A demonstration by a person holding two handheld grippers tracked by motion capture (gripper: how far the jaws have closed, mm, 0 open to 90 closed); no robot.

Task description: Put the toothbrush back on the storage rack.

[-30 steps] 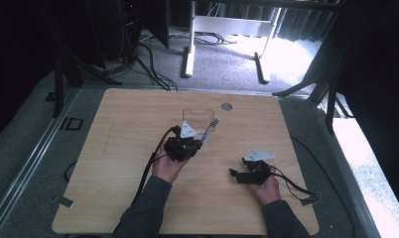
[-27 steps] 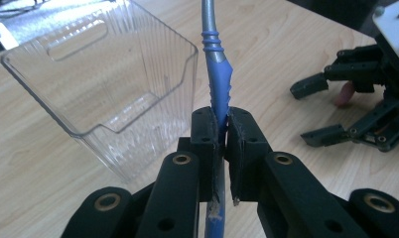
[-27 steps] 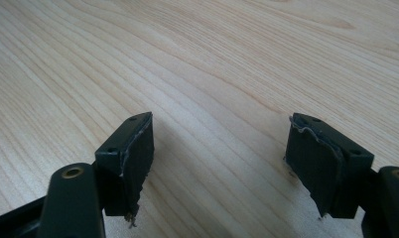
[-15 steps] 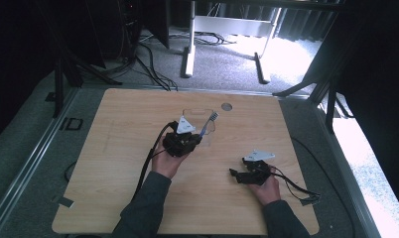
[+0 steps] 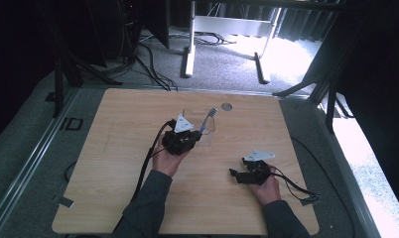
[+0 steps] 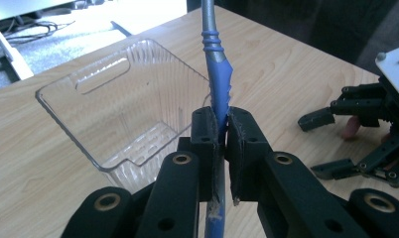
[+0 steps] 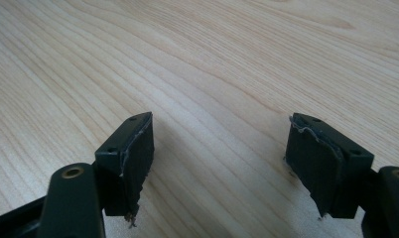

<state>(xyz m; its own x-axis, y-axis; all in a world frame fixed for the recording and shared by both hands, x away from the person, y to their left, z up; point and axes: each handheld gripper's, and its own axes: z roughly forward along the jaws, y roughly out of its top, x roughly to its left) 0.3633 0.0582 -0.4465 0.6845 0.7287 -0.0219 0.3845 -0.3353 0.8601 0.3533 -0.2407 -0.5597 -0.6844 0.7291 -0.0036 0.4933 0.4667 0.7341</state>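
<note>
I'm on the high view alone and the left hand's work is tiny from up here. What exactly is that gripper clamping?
Observer: The left gripper is shut on a toothbrush, pads pressed on its blue ribbed handle.
Operator: Is the clear bin beside it loaded?
Observer: The left gripper view looks straight into the clear bin, and nothing lies on its ridged floor.
Operator: And the right gripper, anything in it?
Observer: The right gripper has its jaws wide apart, with bare wooden table between them.
</note>
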